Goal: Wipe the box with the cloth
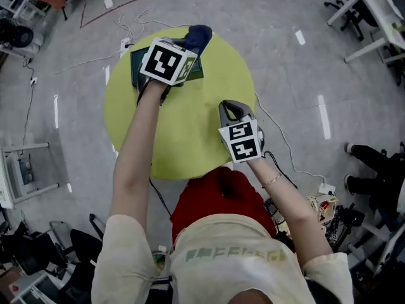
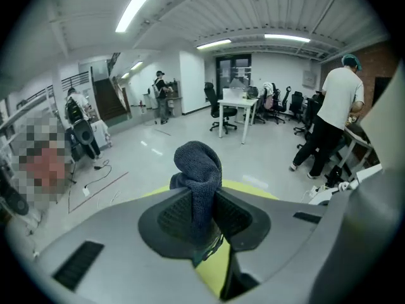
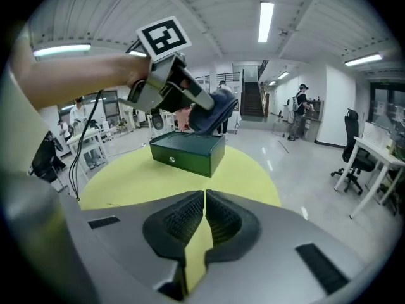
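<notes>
A dark green box [image 3: 187, 151] with a small round clasp sits on the far side of the round yellow table [image 1: 190, 132]; in the head view the box [image 1: 197, 70] is mostly hidden under my left gripper. My left gripper [image 1: 182, 49] is shut on a dark blue knitted cloth [image 2: 200, 176], which bunches up above the jaws and hangs over the box top [image 3: 212, 114]. My right gripper [image 3: 204, 217] is shut with nothing between its jaws, and it hovers over the near right part of the table [image 1: 235, 116], well short of the box.
Cables trail across the grey floor [image 1: 126, 24] behind the table and at its right. Desks and office chairs stand around the room [image 2: 237, 109]. A person in a white top stands at the right [image 2: 332, 116], and others stand at the far left.
</notes>
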